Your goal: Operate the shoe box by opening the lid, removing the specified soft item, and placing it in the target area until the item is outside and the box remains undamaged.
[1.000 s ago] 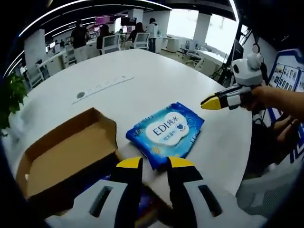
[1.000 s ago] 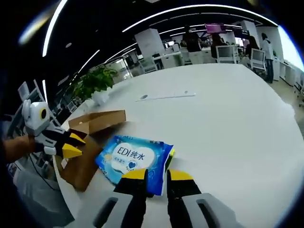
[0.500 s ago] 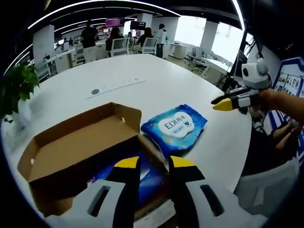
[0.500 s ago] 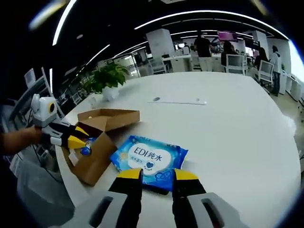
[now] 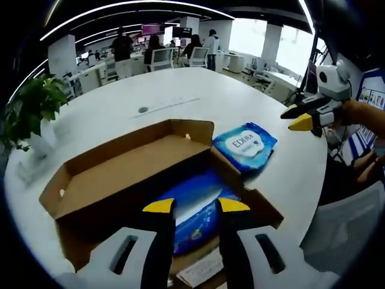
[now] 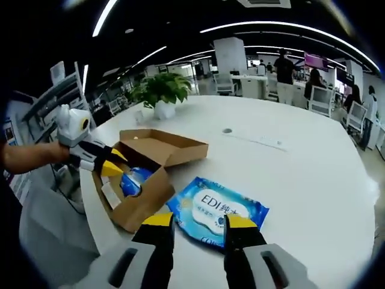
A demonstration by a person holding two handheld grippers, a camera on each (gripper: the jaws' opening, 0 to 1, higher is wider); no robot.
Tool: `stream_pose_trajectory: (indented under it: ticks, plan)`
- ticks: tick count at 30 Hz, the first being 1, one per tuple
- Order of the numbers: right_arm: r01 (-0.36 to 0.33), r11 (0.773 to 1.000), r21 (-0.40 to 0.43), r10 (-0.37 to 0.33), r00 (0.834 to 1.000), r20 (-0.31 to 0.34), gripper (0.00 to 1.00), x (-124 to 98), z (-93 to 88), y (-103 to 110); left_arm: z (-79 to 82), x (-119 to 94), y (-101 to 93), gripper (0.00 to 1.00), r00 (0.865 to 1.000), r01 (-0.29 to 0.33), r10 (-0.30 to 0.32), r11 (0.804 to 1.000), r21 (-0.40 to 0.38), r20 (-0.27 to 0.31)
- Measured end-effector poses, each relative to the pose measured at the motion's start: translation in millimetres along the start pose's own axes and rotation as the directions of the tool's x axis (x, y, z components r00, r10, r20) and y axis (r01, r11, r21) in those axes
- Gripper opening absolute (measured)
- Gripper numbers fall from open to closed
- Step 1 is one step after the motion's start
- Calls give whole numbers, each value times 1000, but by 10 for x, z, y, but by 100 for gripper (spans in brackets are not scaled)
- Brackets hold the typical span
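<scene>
While the shoe box (image 5: 150,180) sat open on the round white table (image 5: 180,96), its lid (image 5: 126,159) was folded back flat, away from the left gripper (image 5: 196,206), long side running across the left gripper view. That gripper hovered right over the open box, its yellow-tipped jaws a narrow gap apart and holding nothing. Down inside the box lay a second blue pack (image 5: 192,208), partly hidden by the jaws.

Out on the table, just beside the box's far right corner, lay the blue wet-wipe pack (image 5: 245,146) with "EDI" printed on its white label. It lay flat, label up, and its long axis ran diagonally away from the box.

From the right gripper view, the wet-wipe pack (image 6: 218,212) lay just ahead of the right gripper (image 6: 196,219), whose jaws stood slightly apart and empty, tips close to the pack's near edge. The box (image 6: 144,180) was to the left of the pack, with the left gripper (image 6: 111,165) poised above its opening. A potted plant (image 6: 159,93) stood farther back on the table.
</scene>
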State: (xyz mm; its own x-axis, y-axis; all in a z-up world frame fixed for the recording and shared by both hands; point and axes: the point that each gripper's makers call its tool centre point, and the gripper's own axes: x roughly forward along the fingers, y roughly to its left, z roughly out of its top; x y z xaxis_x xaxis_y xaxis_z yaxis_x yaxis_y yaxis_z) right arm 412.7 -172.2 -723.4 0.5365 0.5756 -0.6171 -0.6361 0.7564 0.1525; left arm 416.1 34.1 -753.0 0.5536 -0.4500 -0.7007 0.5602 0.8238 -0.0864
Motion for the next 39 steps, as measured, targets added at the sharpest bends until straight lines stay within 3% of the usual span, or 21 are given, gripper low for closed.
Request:
stream_pose_trajectory:
  ticks: [9,19,26,34,39]
  plan:
    - [-59,993,-101,58,998,-13,31,239,176,310,-197,-100,307,26,998,-49,50,999,13,-32]
    - [-122,968,-218,113,992,-50,33,520,278,682,-416,-104,457,24,995,-88,83,991,-97,-53]
    - [-150,949,-278,133,988,-79,32,739,310,881,-435,-47,483,24,994,-106,101,977,-185,-39]
    - [-160,928,-337,131,986,-107,31,947,322,995,-396,49,476,23,994,-113,110,966,-234,-24]
    - [-151,917,-370,115,986,-117,29,1056,324,1014,-404,124,492,17,993,-121,120,959,-255,-20]
